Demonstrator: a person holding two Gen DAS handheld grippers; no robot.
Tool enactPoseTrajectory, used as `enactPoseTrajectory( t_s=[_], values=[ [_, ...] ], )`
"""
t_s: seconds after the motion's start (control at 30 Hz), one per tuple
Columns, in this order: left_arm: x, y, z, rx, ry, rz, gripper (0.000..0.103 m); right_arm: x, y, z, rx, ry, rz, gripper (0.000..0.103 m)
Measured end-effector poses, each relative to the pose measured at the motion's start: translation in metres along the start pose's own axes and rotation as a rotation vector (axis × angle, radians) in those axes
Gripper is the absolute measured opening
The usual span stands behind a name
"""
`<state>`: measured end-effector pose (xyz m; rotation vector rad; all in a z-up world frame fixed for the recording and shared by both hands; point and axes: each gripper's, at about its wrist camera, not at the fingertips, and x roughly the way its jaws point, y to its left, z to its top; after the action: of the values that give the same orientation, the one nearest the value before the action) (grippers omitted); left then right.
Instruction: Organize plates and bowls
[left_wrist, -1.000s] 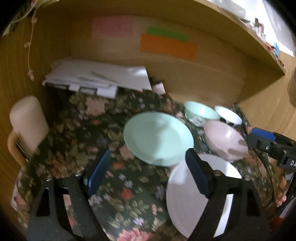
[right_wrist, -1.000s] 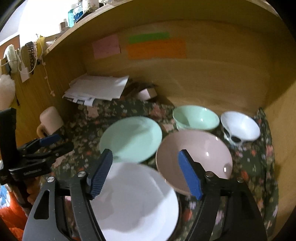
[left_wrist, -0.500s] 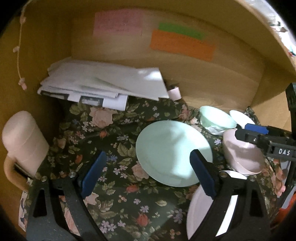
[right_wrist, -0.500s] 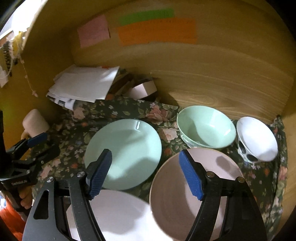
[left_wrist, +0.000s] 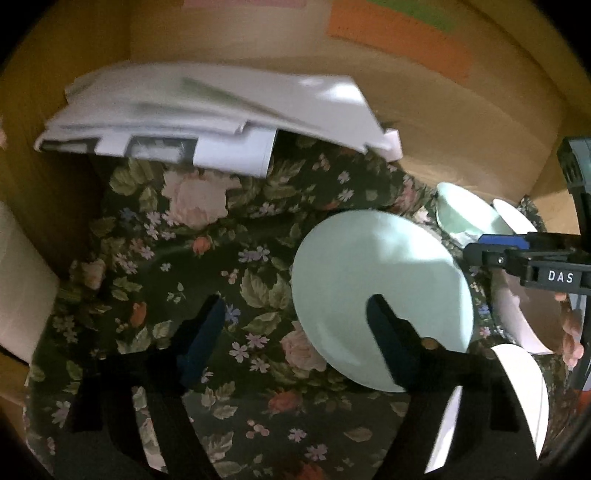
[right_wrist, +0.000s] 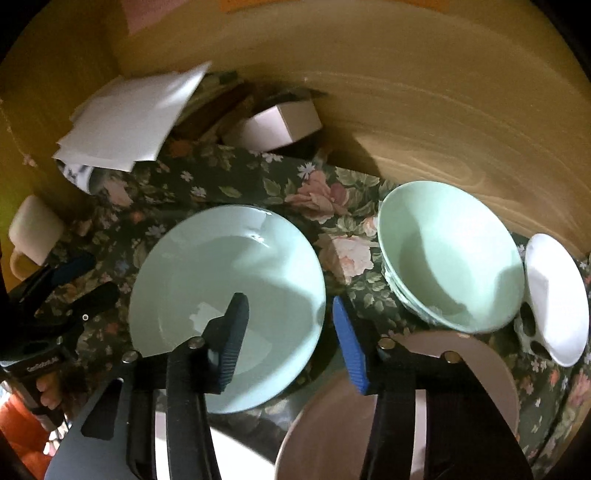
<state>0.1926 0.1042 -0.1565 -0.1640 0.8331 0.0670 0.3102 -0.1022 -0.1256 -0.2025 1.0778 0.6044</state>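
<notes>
Left tool is spread wide, holding nothing, low over the floral cloth on the worktop. Its right finger overlaps the near-left part of the green plate in view; contact cannot be told. Bare cloth lies left of and in front of the plate, out to the mug at the left edge. Paper stack fills the back left corner against the wood wall, overhanging the cloth.

Right tool is partly open, gripping nothing. Its left finger hangs over the green plate; the right finger sits just outside the plate's right rim, so the jaws straddle that rim. Whether either pad touches it cannot be told. Pink bowl is right under the right finger, at the near edge of view. White plate shows at the bottom, its rim next to the green plate's near rim.

Green bowl stands right of the green plate with a narrow strip of cloth between them. White bowl sits just beside the green bowl, tilted, close to the right cloth edge. Small box lies at the back wall, behind the plate. Left tool appears at the left of the right wrist view, near the mug.
</notes>
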Motion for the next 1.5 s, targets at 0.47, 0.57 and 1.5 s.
enactPoseTrajectory(
  t_s=[0.47,0.57,1.5],
  values=[
    [0.031,0.004,-0.006,-0.016,0.101,-0.081,0.039,0.035,-0.001,0.015,-0.024,0.152,-0.035,0.031],
    [0.038,0.004,-0.008,-0.021,0.130,-0.105,0.034,0.041,0.001,0.015,-0.040,0.173,-0.060,0.030],
    [0.031,0.013,-0.010,-0.080,0.110,-0.127,0.032,0.022,0.037,0.020,-0.040,0.119,0.032,0.026]
  ],
)
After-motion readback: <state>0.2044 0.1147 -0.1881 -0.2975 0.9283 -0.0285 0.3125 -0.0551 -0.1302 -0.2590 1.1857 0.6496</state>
